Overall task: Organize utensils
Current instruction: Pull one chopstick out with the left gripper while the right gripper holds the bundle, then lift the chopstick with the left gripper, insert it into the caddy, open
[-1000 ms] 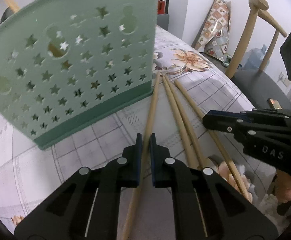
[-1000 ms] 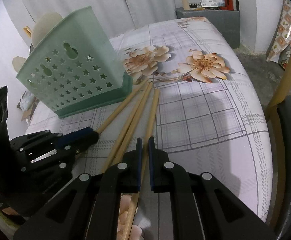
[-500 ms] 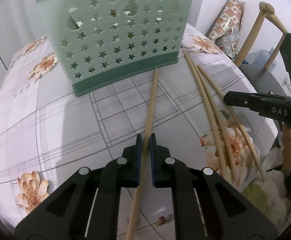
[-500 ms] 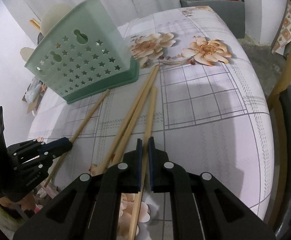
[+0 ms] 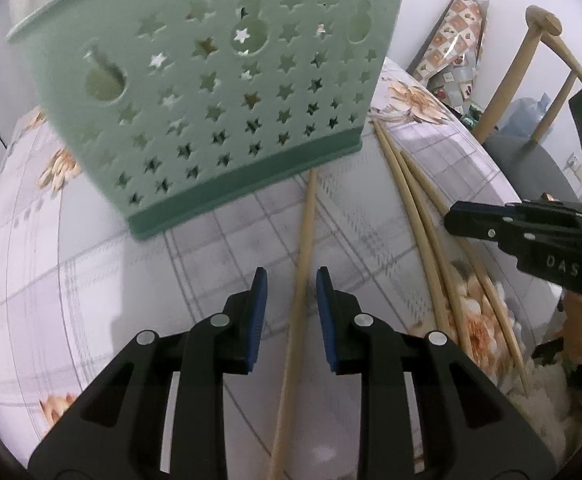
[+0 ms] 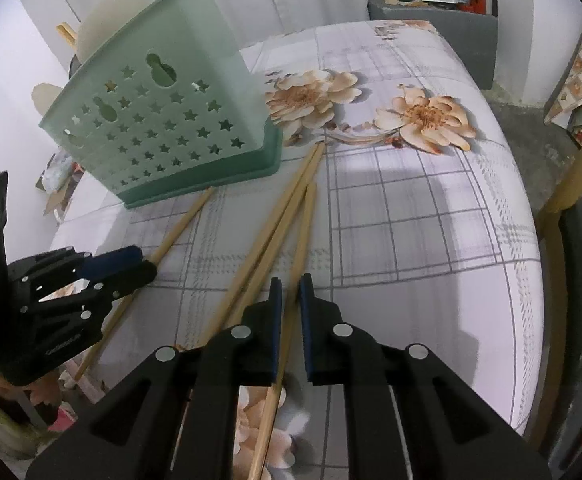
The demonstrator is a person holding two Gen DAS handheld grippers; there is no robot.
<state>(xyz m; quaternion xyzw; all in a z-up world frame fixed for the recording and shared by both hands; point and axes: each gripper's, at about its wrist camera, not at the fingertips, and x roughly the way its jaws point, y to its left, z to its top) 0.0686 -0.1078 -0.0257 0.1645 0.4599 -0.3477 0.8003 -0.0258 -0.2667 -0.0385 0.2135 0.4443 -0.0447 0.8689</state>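
Chopsticks (image 5: 419,216) lie on the floral tablecloth (image 6: 411,220) beside the green basket (image 5: 219,92); left gripper (image 5: 291,280) and right gripper (image 6: 289,284) jaws are opening, each astride one unpinched stick.

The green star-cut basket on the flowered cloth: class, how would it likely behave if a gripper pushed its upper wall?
The green basket looks thin, perforated plastic, so probably light and easily shoved. It stands tall on a narrower base, so a high push may tip it. On the tablecloth it might drag rather than glide.

Two close, downward views; basket (image 5: 219,92) shared
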